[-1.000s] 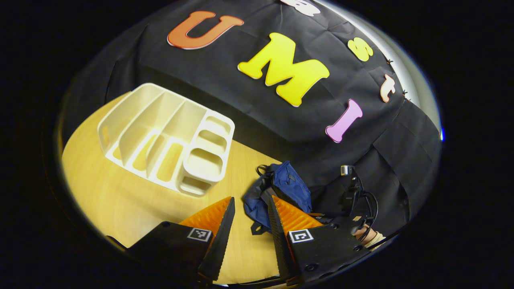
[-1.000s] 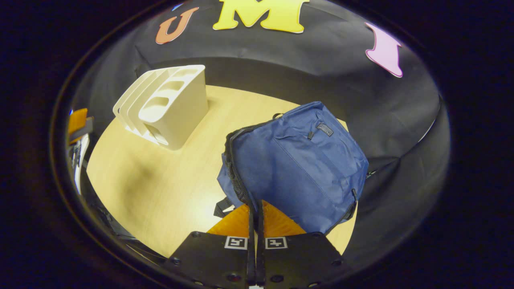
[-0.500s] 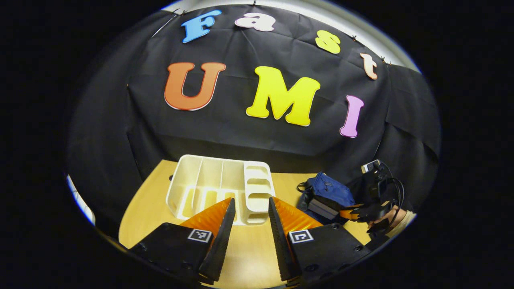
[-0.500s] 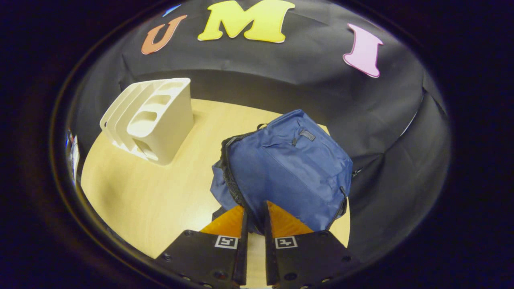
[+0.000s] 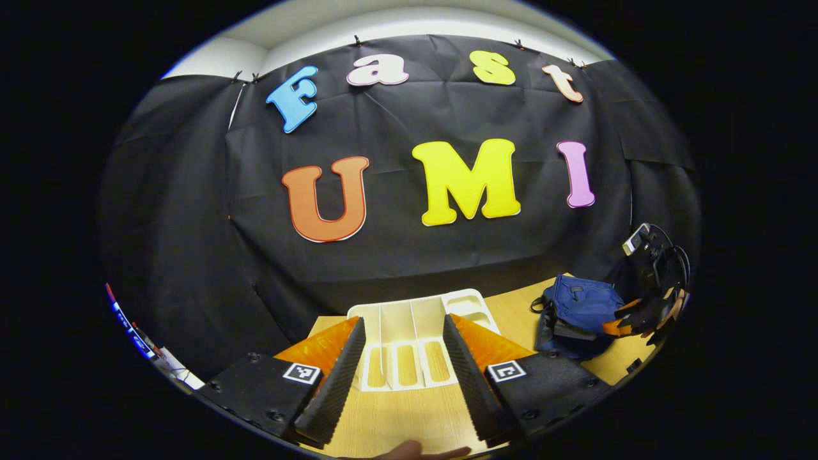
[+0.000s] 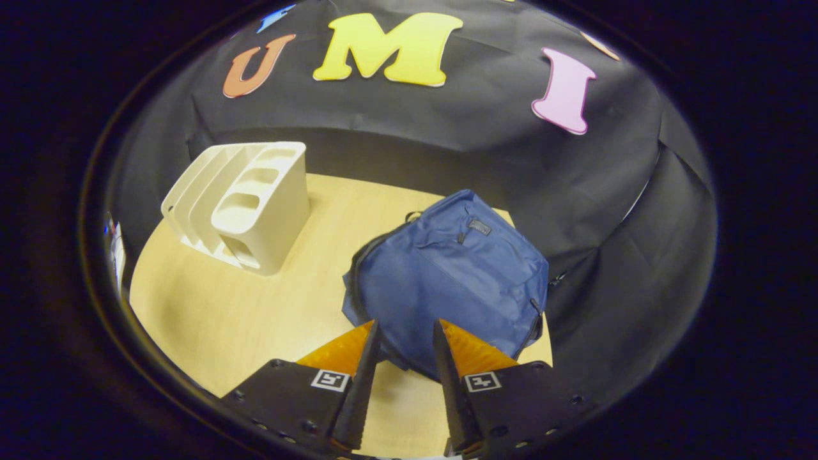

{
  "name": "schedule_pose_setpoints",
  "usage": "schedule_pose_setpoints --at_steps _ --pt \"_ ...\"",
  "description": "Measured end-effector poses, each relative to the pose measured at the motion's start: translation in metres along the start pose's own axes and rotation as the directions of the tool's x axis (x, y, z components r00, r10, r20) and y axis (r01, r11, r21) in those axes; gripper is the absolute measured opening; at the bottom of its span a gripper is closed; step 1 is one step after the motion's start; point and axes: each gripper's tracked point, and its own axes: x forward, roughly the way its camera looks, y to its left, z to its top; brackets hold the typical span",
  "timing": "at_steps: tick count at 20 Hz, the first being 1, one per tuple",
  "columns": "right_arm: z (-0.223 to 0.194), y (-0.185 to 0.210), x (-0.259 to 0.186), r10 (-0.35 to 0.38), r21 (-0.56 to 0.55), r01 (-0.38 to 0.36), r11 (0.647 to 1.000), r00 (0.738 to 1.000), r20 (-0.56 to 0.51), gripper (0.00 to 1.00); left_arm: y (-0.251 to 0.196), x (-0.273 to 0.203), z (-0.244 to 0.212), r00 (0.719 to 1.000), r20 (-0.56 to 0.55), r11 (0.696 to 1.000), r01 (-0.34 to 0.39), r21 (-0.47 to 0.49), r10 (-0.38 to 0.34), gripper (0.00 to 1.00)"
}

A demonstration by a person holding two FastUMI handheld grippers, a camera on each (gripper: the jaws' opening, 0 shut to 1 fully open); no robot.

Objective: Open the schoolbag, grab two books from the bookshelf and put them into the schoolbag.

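The blue schoolbag (image 6: 454, 281) lies slumped on the wooden table (image 6: 211, 306), its dark zipper edge facing left. My right gripper (image 6: 406, 326) stands open just in front of the bag's near edge, with nothing between its fingers. In the left gripper view the same bag (image 5: 578, 306) sits at the far right, with the right gripper (image 5: 618, 319) and the hand holding it beside it. The white bookshelf rack (image 5: 409, 332) shows between the fingers of my open left gripper (image 5: 402, 321), farther off, and its slots look empty. In the right gripper view the rack (image 6: 246, 204) stands at the back left.
The black cloth wall closes the table off behind and on the right. Bare tabletop (image 6: 300, 255) lies between the rack and the bag. A bit of a hand (image 5: 409, 451) shows at the bottom of the left gripper view.
My right gripper went from shut at the bag's edge to open and backed away, and the bag settled lower. My left gripper swung up and level, bringing the rack between its fingers.
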Motion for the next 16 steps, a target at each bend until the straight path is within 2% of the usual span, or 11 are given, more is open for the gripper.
schedule_pose_setpoints --at_steps 1,2,4,6,7,10,11,16 --pt "0.006 0.000 -0.008 -0.004 -0.001 0.004 1.000 1.000 0.020 0.54 0.000 0.000 0.002 1.000 0.000 1.000 -0.010 -0.008 0.010 0.91" --pt "0.011 0.001 -0.015 -0.007 -0.001 0.007 1.000 0.999 0.037 0.58 -0.001 -0.002 0.002 1.000 0.000 1.000 -0.013 -0.022 0.013 0.94" --pt "0.022 0.004 -0.035 0.007 -0.001 -0.007 1.000 0.997 0.079 0.81 -0.002 -0.004 0.003 1.000 0.002 0.998 -0.023 -0.057 0.023 0.95" --pt "0.037 -0.001 -0.057 0.003 -0.008 -0.002 1.000 0.992 0.130 0.86 -0.002 -0.005 0.007 1.000 0.008 0.994 -0.026 -0.106 0.027 0.95" --pt "0.044 -0.003 -0.067 0.003 -0.008 -0.001 1.000 0.988 0.153 0.92 -0.003 -0.006 0.011 1.000 0.013 0.991 -0.026 -0.131 0.028 0.95" --pt "0.068 -0.006 -0.104 0.022 0.010 -0.025 1.000 0.974 0.225 0.95 -0.004 -0.010 0.020 0.999 0.029 0.984 -0.035 -0.176 0.041 0.95" --pt "0.075 -0.009 -0.117 0.027 0.016 -0.032 0.999 0.968 0.250 0.96 -0.004 -0.011 0.022 0.999 0.028 0.983 -0.040 -0.180 0.046 0.98" --pt "0.110 -0.022 -0.162 0.020 0.080 -0.053 0.995 0.929 0.369 0.95 -0.018 -0.015 0.024 0.999 0.017 0.987 -0.033 -0.158 0.036 0.99"
